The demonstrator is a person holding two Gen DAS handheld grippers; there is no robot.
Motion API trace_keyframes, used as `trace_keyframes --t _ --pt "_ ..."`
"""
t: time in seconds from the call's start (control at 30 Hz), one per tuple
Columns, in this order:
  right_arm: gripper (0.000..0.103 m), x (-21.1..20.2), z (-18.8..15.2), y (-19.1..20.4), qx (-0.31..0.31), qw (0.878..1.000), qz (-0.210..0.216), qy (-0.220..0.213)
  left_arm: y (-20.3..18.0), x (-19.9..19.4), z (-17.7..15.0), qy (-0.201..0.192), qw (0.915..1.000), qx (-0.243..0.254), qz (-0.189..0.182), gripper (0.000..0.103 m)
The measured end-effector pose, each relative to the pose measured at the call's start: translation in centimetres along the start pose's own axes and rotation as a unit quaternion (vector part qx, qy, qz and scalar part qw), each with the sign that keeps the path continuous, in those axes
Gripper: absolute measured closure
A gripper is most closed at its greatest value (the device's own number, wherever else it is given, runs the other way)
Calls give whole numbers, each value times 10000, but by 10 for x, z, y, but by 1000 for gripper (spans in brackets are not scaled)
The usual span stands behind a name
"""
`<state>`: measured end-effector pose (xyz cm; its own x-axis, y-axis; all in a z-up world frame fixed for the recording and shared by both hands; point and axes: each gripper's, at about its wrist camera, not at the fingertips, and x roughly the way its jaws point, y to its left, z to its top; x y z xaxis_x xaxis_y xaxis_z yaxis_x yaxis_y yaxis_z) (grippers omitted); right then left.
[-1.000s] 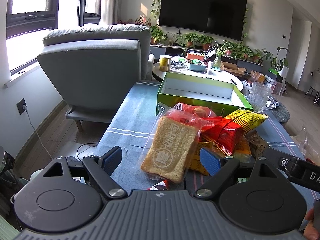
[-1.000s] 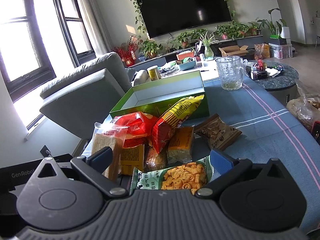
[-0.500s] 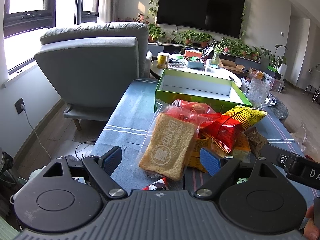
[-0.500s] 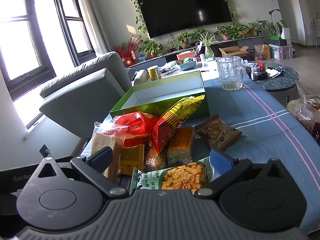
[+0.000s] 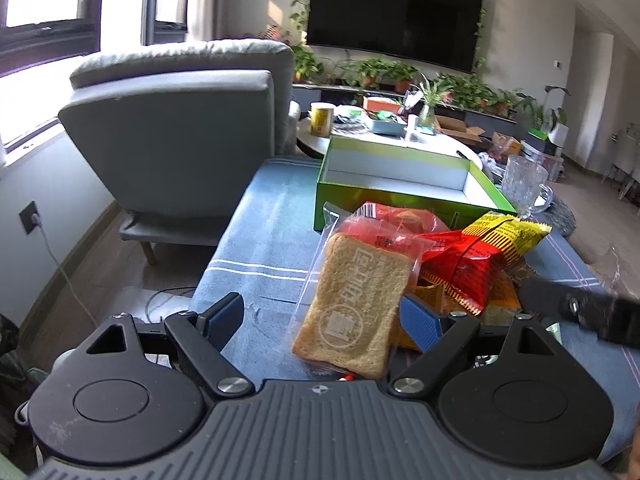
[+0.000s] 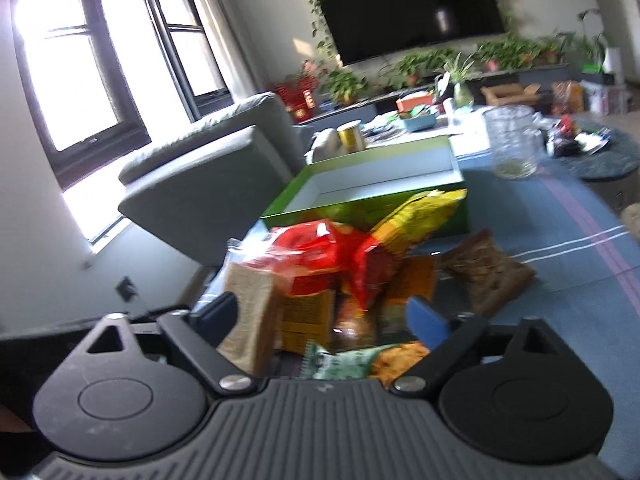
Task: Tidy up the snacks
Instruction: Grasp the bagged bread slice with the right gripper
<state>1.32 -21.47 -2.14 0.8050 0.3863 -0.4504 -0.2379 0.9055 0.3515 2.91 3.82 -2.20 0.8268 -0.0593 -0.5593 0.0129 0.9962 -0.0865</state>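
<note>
A heap of snack packets is seen on the surface [image 5: 260, 216], which is covered by a blue striped cloth, just in front of an open green box [image 5: 400, 196] whose white inside holds nothing visible. At the left edge of the heap a clear bag holding a bread slice [image 5: 354, 308] is propped at a tilt, its long axis running from the near edge up and away toward the box, the printed face turned to the left wrist camera. Beside it a red and yellow packet [image 5: 476, 256] is laid with its long axis slanting up to the right, the yellow end pointing toward a glass mug [image 5: 522, 184] that stands by the box's right corner. In the right wrist view, which is blurred by motion, a brown packet [image 6: 486, 276] is seen lying flat to the right of the heap and a green and white packet of orange crisps [image 6: 360, 362] lies nearest the camera, its long axis across the view. The left gripper [image 5: 322, 320] is held spread wide and empty, the bread bag's lower end lying between its fingers [image 5: 224, 314]; whether the right-hand pad touches the bag cannot be told. The right gripper [image 6: 320, 322] is likewise spread apart and empty, above the crisp packet. A grey armchair [image 5: 180, 128] stands behind the surface on the left.
</note>
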Motion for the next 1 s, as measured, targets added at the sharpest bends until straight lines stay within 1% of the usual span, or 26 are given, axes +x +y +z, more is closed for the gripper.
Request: trace_keyframes --t 0.07,0.2,0.33,0.43,0.5,0.53,0.6,0.67,0.73,0.8,0.83,0.93,1.0 --pt "2 8 6 3 42 9998 147 93 8 8 1 50 9999 40 -152 23" --pt "2 29 12 16 -6 9987 410 313 26 21 -2 74 9983 39 -584 27" --pt "2 60 7 28 -72 9965 444 703 32 35 -8 105 9954 186 -937 29" --pt "3 80 2 27 60 9944 384 987 34 46 -12 184 9943 269 -1013 30" --pt "3 87 0 26 129 9929 348 1128 36 51 -13 248 9931 238 -1121 32" --pt "3 89 0 26 155 9923 339 1180 38 54 -13 273 9924 212 -1182 36" --pt "3 93 1 25 209 9914 338 1248 39 58 -14 321 9912 166 -1274 38" --pt "3 95 1 26 221 9908 356 1285 39 62 -16 397 9900 170 -1343 52" --pt "3 96 0 28 175 9908 378 1288 38 66 -18 451 9894 146 -1373 54" --pt "8 98 0 31 57 9906 404 1305 36 67 -20 451 9892 118 -1391 57" --pt "12 100 -1 33 4 9902 438 1324 34 66 -21 449 9892 125 -1392 59" --pt "14 102 -2 35 -16 9897 523 1336 28 54 -18 364 9899 203 -1352 59" --pt "14 95 1 33 27 9900 604 1274 26 40 -13 211 9887 174 -1471 59"
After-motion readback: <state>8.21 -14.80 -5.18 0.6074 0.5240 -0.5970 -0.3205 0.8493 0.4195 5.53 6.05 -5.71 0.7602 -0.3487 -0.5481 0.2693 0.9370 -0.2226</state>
